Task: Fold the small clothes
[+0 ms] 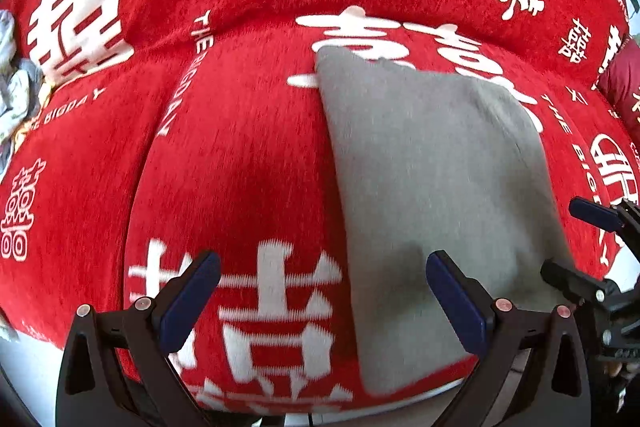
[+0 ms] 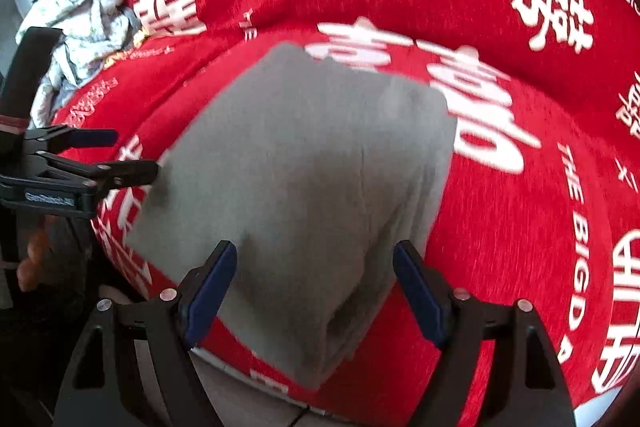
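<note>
A red wedding-print sofa cover (image 1: 248, 163) fills the room's view, a folded grey garment (image 2: 304, 187) lies flat on its seat near the front edge, and the left gripper (image 1: 322, 291) and right gripper (image 2: 316, 287), both spread and empty, should pinch matching near corners together for a square fold.

Left gripper (image 1: 323, 289): jaws spread wide, holding nothing. Right gripper (image 2: 315, 283): jaws spread wide, holding nothing.
</note>
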`<state>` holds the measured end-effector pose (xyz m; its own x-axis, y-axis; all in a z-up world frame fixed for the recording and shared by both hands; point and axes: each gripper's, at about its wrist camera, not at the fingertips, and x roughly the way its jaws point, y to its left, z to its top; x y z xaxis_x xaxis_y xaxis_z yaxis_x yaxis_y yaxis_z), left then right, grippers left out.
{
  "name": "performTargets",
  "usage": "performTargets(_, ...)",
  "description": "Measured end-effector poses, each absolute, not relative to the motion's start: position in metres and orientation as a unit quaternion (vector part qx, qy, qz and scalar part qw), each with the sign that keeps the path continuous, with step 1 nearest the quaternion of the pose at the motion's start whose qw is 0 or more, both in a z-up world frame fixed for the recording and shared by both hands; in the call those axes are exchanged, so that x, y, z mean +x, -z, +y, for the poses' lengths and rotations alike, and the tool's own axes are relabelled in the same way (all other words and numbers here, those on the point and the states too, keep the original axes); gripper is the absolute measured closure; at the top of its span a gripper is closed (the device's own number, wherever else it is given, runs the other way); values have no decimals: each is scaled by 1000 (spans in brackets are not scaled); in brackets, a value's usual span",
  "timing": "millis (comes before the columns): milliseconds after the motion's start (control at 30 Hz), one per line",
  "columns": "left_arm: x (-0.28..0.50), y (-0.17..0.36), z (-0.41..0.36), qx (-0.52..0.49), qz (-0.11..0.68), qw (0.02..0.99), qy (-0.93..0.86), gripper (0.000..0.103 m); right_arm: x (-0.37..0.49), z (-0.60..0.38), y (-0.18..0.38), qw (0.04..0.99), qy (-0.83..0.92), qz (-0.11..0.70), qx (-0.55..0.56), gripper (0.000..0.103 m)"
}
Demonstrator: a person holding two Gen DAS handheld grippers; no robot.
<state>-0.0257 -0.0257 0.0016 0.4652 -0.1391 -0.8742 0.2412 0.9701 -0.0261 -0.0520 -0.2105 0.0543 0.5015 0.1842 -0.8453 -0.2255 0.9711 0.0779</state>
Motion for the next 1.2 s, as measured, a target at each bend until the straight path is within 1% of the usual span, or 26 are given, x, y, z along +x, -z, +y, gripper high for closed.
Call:
performTargets(100, -7, 8, -31, 40, 514, 850, 110, 0, -35, -203, -52, 868, -121, 481, -23, 20)
performTargets(200, 2, 11, -31, 23, 523, 845, 113, 0, -16, -203, -37, 854, -124, 506, 1, 20)
performTargets(267, 4, 12, -31, 16, 525, 843, 115, 0, -10, -203, -30, 853, -123, 507, 1, 20)
performTargets(500, 22, 18, -33, -6, 539, 834, 116, 0, 7, -203, -31, 857, -123, 500, -13, 19)
performTargets(633, 39, 22, -37, -9, 547, 828, 119, 0, 25, -214, -30, 857, -122, 500, 8, 19)
performTargets(800, 59, 20, -43, -5, 554, 823, 128, 0, 46, -235, -32, 853, -120, 505, 51, 19)
performTargets(933, 74, 2, -33, -5, 536, 838, 104, 0, 51, -263, -48, 864, -81, 489, 87, 19)
performTargets(1033, 97, -1, -32, -13, 545, 833, 96, 0, 64, -277, -58, 865, -83, 484, 102, 19)
performTargets(1133, 118, 2, -46, 6, 554, 827, 96, 0, 83, -266, -61, 858, -115, 493, 86, 19)
performTargets(1200, 128, 9, -57, 30, 560, 823, 89, 0, 96, -253, -54, 848, -140, 507, 69, 19)
